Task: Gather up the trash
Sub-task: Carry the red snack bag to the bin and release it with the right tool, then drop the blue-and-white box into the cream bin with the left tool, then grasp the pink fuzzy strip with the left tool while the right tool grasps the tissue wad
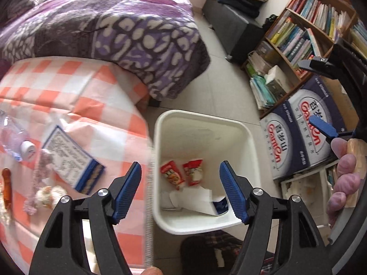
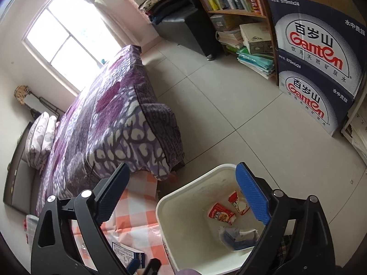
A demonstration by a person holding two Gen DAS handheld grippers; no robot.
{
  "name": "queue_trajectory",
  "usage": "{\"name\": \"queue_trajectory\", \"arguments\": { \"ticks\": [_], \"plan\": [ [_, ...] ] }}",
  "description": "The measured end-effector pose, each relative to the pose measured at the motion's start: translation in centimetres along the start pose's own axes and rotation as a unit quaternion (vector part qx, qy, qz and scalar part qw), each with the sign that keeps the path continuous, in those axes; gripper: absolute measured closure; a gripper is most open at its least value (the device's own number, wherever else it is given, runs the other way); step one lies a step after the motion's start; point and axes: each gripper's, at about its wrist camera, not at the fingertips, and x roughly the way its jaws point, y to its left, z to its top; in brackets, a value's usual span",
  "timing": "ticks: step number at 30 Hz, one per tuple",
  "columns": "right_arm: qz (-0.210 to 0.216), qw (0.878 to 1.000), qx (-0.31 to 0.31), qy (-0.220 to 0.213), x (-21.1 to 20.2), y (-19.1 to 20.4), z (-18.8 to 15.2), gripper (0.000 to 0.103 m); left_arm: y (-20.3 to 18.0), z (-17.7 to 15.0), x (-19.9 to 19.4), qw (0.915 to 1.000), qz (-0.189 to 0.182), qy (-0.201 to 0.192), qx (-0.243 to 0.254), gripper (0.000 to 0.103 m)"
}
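Note:
A white trash bin stands on the floor beside the table; it also shows in the right wrist view. Inside lie two red snack packets and white and blue paper. My left gripper is open and empty above the bin. My right gripper is open and empty, above the bin's edge; it also shows at the right of the left wrist view. On the checkered table lie a blue and white box, a plastic bottle and small bits.
A bed with a purple blanket stands behind the table. A bookshelf and stacked water cartons stand at the right. A dark bench with folded clothes is at the back wall. Tiled floor lies between.

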Motion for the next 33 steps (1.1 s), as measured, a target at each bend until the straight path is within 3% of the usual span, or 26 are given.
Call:
{"name": "queue_trajectory", "arguments": {
  "ticks": [7, 16, 27, 33],
  "plan": [
    [-0.012, 0.994, -0.104, 0.042, 2.2, 5.3, -3.6, 0.008, 5.9, -0.6, -1.8, 0.9975, 0.066, -0.001, -0.025, 0.029],
    [-0.024, 0.976, -0.199, 0.084, 4.6, 11.0, -8.8, 0.007, 13.9, -1.7, -3.7, 0.9869, 0.153, 0.03, -0.043, 0.029],
    [-0.005, 0.953, -0.275, 0.128, 6.9, 16.5, -15.1, 0.007, 23.4, -5.1, -7.5, 0.9728, 0.202, 0.092, -0.065, 0.029],
    [0.021, 0.936, -0.319, 0.148, 7.2, 19.5, -18.6, 0.007, 28.9, -7.5, -9.4, 0.9644, 0.208, 0.135, -0.092, 0.029]
  ]
}}
